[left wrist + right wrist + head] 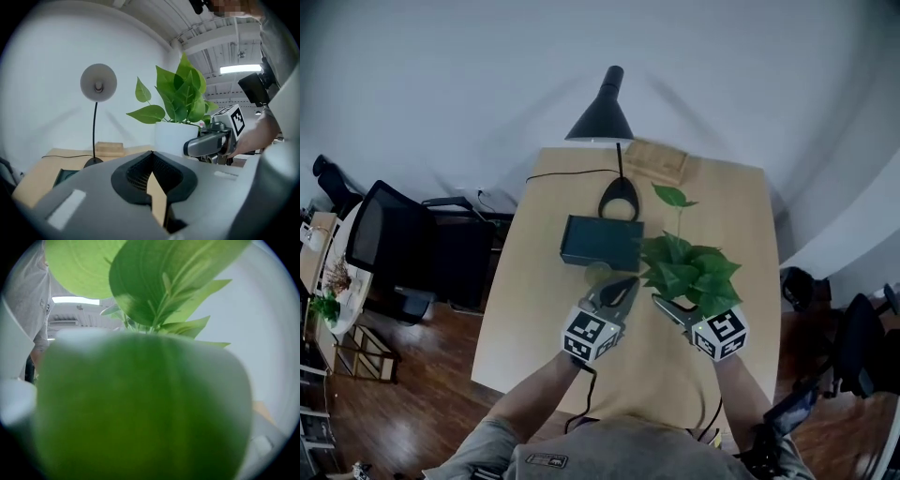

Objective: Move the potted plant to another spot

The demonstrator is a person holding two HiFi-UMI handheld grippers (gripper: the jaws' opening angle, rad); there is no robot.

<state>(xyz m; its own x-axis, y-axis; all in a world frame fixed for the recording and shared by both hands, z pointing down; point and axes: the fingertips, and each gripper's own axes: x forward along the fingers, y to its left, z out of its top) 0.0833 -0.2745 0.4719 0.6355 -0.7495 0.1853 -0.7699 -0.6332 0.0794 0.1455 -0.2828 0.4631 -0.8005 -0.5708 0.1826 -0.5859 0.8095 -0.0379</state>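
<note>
Head view: high, steeply down on pale wooden table point(534, 309). Gripper views: low, level. All share green-leaved white-potted plant point(180, 101), right's closest.

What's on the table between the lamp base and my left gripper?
A dark green box lies there, just this side of the lamp base and beyond the left gripper. The head view shows it.

A pale wooden counter point(530, 319) is standing on a dark wooden floor point(412, 412). A black desk lamp point(602, 120) is resting its round base near the far edge, with its cord point(572, 172) trailing off to the left. A wooden block point(656, 161) is lying beside it at the far edge. A dark green box point(601, 242) is sitting just in front of the lamp's base.
</note>
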